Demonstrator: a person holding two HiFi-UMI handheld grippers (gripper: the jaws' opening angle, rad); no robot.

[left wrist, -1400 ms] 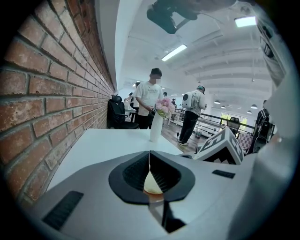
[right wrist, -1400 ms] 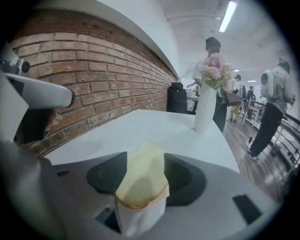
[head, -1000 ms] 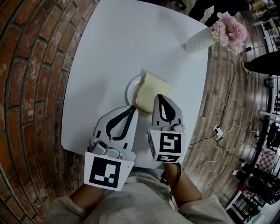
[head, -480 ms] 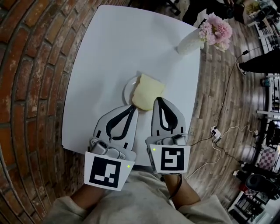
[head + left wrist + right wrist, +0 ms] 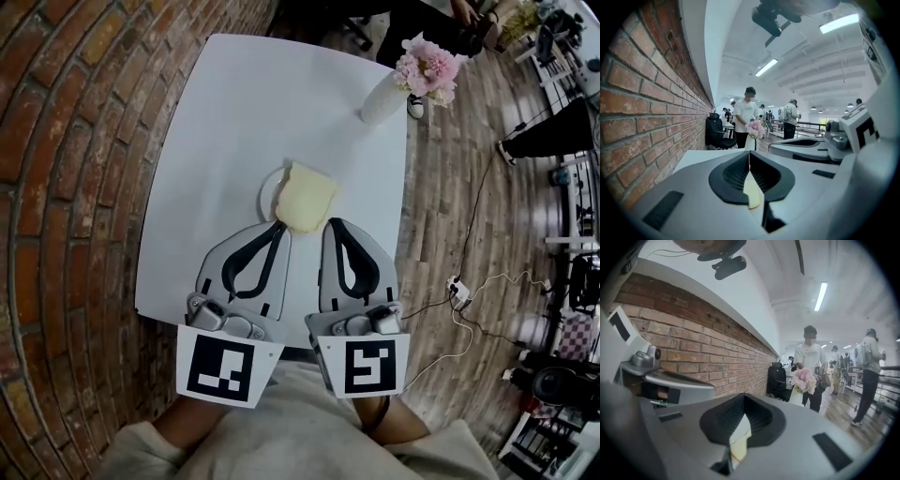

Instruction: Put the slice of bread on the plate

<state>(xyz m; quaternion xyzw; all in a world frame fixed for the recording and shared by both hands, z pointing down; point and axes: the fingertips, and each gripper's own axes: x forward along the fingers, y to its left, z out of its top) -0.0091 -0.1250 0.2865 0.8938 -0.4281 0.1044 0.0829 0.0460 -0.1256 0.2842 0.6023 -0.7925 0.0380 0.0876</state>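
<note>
A pale slice of bread [image 5: 307, 195] lies on a small white plate [image 5: 266, 193] in the middle of the white table [image 5: 234, 112], overhanging the plate's right side. My left gripper [image 5: 281, 228] and right gripper [image 5: 330, 225] hang side by side just short of the bread's near edge, both above the table. Both are shut, with nothing held. In the left gripper view the tips of the left gripper [image 5: 749, 153] meet, and the bread [image 5: 752, 194] shows through the gap below them. The right gripper view shows the right gripper [image 5: 743, 397] shut too, with the bread [image 5: 738, 448] underneath.
A white vase [image 5: 380, 101] with pink flowers [image 5: 427, 66] stands at the table's far right corner. A brick wall [image 5: 66, 187] runs along the table's left. Wood floor with cables [image 5: 469, 281] lies to the right. People stand beyond the table [image 5: 746, 117].
Both grippers have risen and drawn back from the bread, the right one more. The right tip was beside the slice; now it is short of it. The bread stays on the plate.
</note>
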